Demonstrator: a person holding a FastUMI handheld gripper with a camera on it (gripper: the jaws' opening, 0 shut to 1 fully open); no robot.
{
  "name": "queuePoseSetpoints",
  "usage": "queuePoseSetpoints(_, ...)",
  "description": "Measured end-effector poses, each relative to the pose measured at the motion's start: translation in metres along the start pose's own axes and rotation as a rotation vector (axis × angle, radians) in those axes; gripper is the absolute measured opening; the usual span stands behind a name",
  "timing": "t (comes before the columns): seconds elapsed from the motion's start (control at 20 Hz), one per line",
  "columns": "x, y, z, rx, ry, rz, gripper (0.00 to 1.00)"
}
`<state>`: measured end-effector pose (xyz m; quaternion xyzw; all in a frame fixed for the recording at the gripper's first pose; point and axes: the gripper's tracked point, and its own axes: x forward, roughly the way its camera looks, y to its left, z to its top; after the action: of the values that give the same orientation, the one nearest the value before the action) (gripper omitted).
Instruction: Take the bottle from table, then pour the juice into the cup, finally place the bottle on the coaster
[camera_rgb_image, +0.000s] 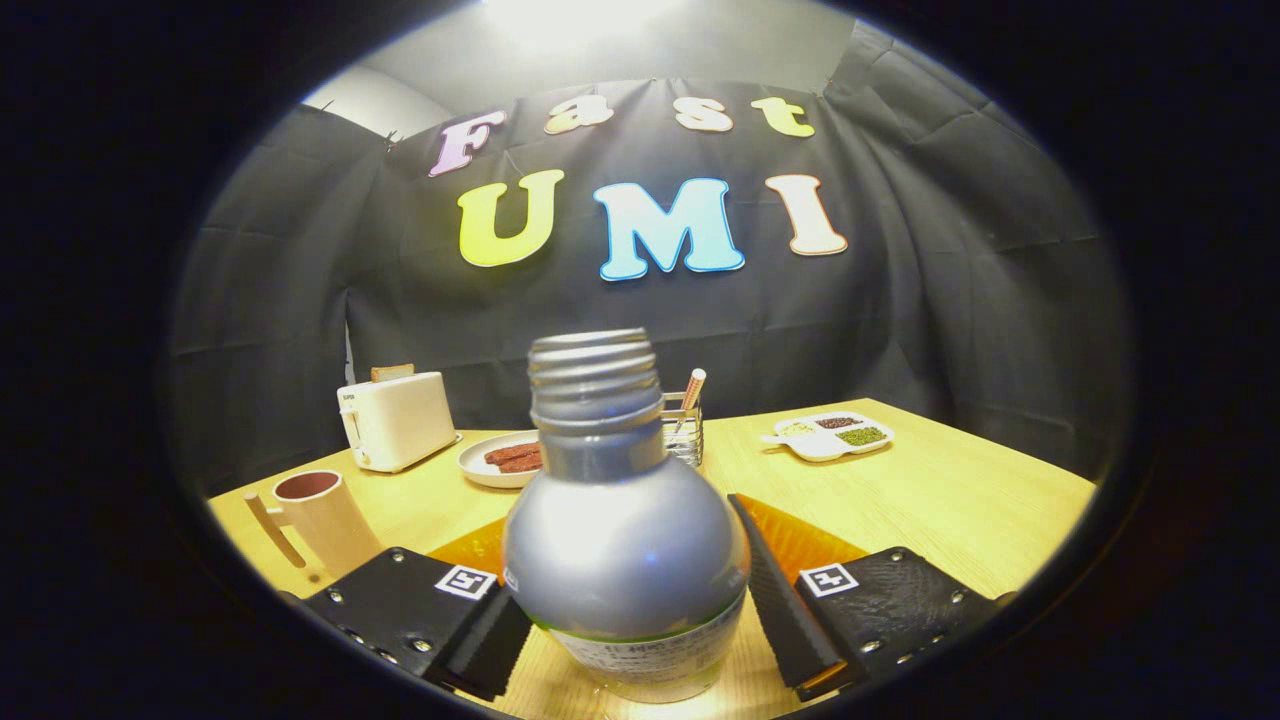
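1. The tabletop (940, 500) is light wood and carries all the items in front of the booth's dark cloth wall.
2. The hand-held gripper (628, 620) has its fingers spread, one on each side of the bottle. The left finger sits close against the bottle's lower body; a narrow gap shows beside the right finger. Firm contact on both sides cannot be confirmed.
3. The bottle (625, 540) is silver, bulb-shaped, uncapped, with a threaded neck. It stands upright between the fingers on the tabletop.
4. The coaster (800, 545) is orange and lies flat just beyond the fingers, partly hidden behind the bottle.
5. The toaster (398, 420) is white and stands at the far left of the tabletop, with a slice in its slot.
6. The cup (322, 520) is beige with a handle and stands ahead of the left finger, near the toaster.
7. The plate (500, 460) holds reddish strips, behind the bottle.
8. The divided tray (828, 436) sits far right, holding small portions.
9. The wire holder (686, 425) stands just behind the bottle's neck.
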<state>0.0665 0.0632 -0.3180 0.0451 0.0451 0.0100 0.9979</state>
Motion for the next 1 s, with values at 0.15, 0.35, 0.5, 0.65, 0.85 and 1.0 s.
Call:
queuePoseSetpoints(0.15,-0.002,-0.003,0.000,-0.038,0.006,-0.023,0.86)
queuePoseSetpoints(0.35,-0.007,0.001,0.002,-0.094,0.026,-0.052,0.84)
queuePoseSetpoints(0.5,-0.005,0.006,0.011,-0.151,0.023,-0.072,0.84)
queuePoseSetpoints(0.65,0.001,0.016,0.019,-0.240,0.017,-0.085,0.84)
queuePoseSetpoints(0.85,0.012,0.038,0.029,-0.359,0.011,-0.088,0.84)
queuePoseSetpoints(1.0,0.024,0.059,0.034,-0.439,0.006,-0.086,0.84)
